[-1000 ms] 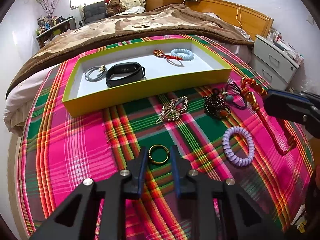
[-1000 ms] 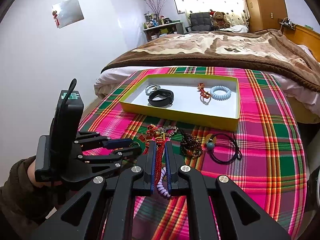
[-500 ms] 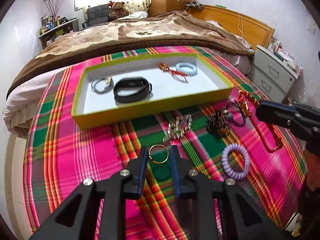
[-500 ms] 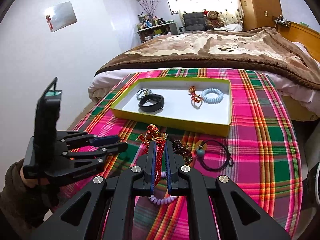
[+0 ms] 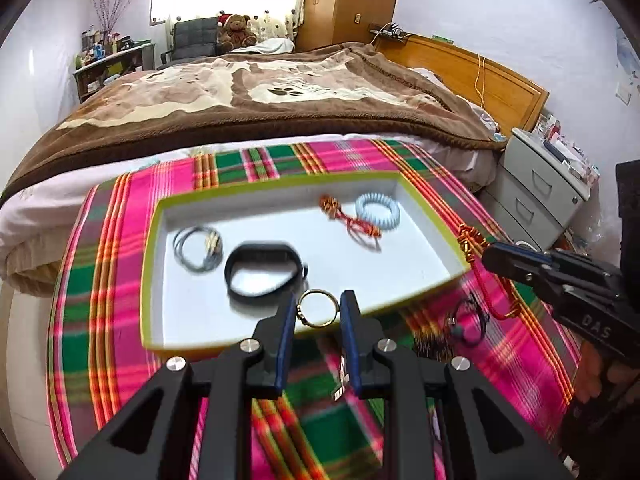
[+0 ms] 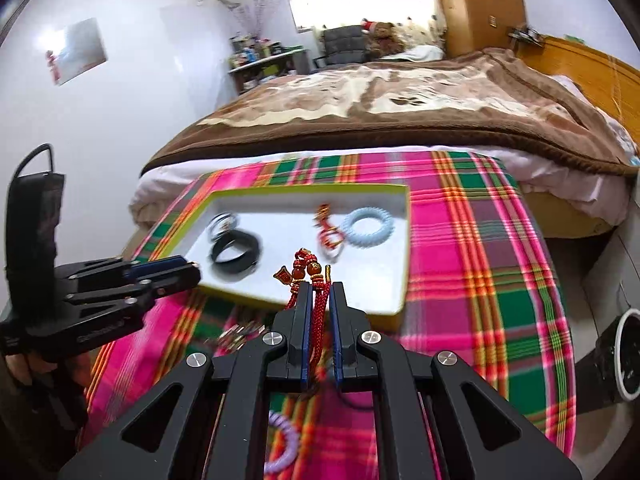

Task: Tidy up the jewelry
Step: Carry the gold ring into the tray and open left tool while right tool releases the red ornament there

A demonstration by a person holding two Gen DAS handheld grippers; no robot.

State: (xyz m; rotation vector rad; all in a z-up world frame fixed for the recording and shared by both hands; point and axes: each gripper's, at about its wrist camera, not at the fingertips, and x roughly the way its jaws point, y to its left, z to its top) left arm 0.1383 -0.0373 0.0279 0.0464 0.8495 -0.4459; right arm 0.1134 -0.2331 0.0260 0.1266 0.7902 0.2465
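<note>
In the left wrist view my left gripper is shut on a thin gold ring, held above the near wall of the yellow-green tray. My right gripper is shut on a red cord charm. Its beads stick out past the fingertips over the tray's near right corner. From the left wrist view the right gripper sits at the tray's right edge with the red cord hanging below. The left gripper shows at the left of the right wrist view.
The tray holds a black band, a grey cord bracelet, a red knot charm and a pale blue coil. A black hair tie and a purple coil lie on the plaid cloth. A nightstand stands to the right.
Both grippers rose and moved toward the tray with their loads. The ring now hangs over the tray's near wall, and the red cord has lifted off the cloth.
</note>
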